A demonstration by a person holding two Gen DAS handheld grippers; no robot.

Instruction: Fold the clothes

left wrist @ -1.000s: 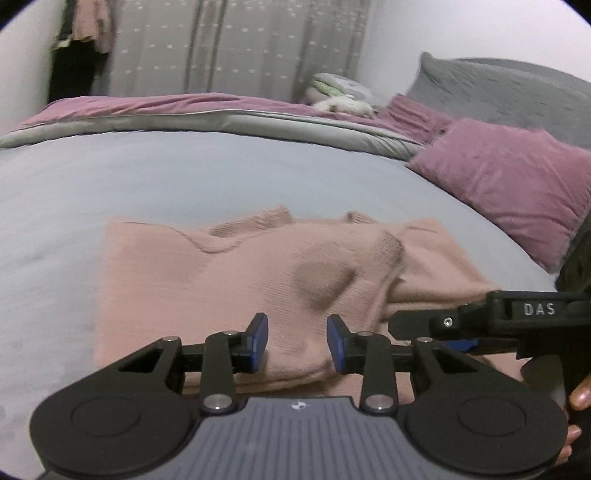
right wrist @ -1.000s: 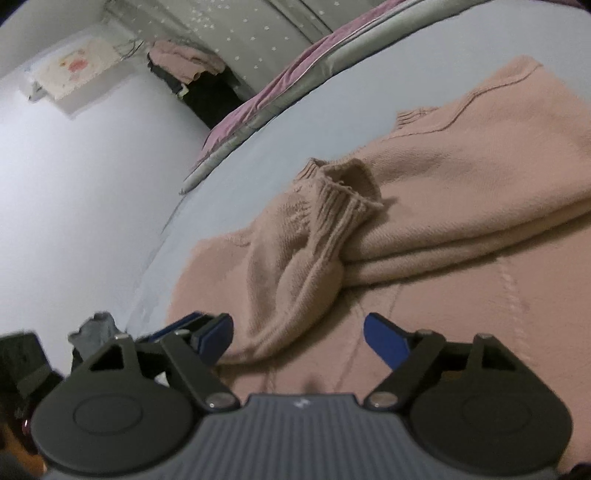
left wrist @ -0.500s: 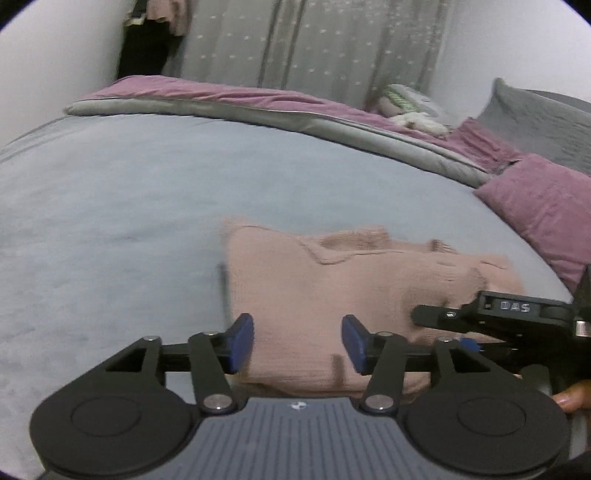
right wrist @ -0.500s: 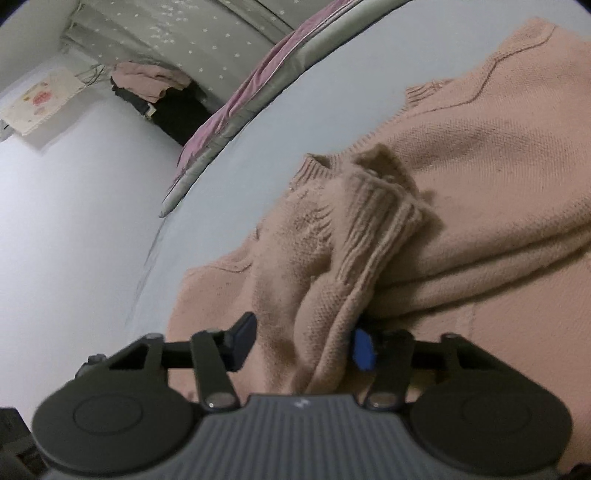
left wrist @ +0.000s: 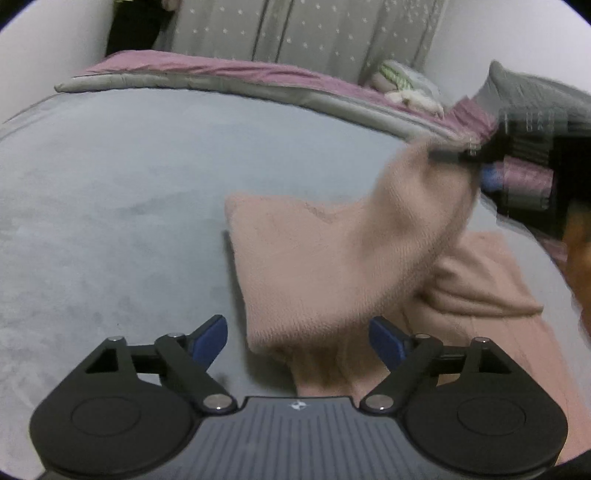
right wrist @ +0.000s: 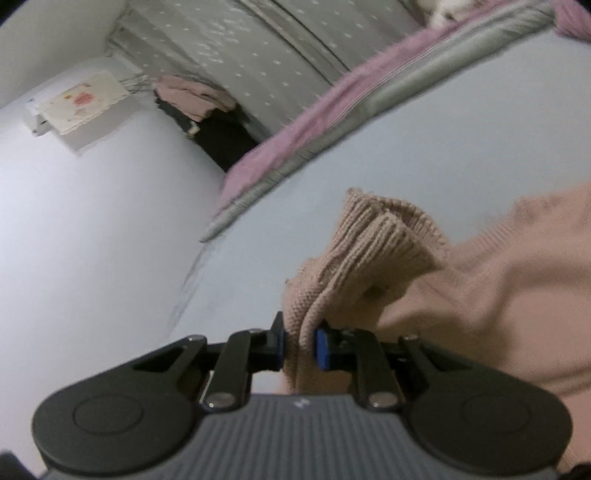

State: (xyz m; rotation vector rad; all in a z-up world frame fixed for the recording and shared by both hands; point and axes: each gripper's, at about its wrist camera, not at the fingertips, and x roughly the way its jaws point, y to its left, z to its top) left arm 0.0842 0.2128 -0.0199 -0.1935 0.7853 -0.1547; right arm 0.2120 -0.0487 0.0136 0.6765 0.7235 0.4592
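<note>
A pink knitted sweater (left wrist: 317,266) lies partly folded on the grey bed (left wrist: 110,206). My right gripper (right wrist: 300,347) is shut on the sweater's sleeve near its ribbed cuff (right wrist: 384,236) and holds it up off the bed. In the left wrist view that right gripper (left wrist: 476,162) shows blurred at the upper right, with the sleeve (left wrist: 417,206) hanging from it. My left gripper (left wrist: 298,338) stands open low over the near edge of the sweater, its blue pads (left wrist: 210,338) on either side of the fabric without touching it.
Purple and grey pillows (left wrist: 524,110) lie at the right end of the bed. A folded purple and grey duvet (left wrist: 229,79) runs along the far side, before a dotted curtain (left wrist: 314,33). Clothes (right wrist: 192,96) hang by the white wall (right wrist: 92,221). Bare grey sheet spreads to the left.
My right gripper closed on the sleeve and lifted it up and away from the bed. My left gripper opened wider and shifted left along the sweater's edge.
</note>
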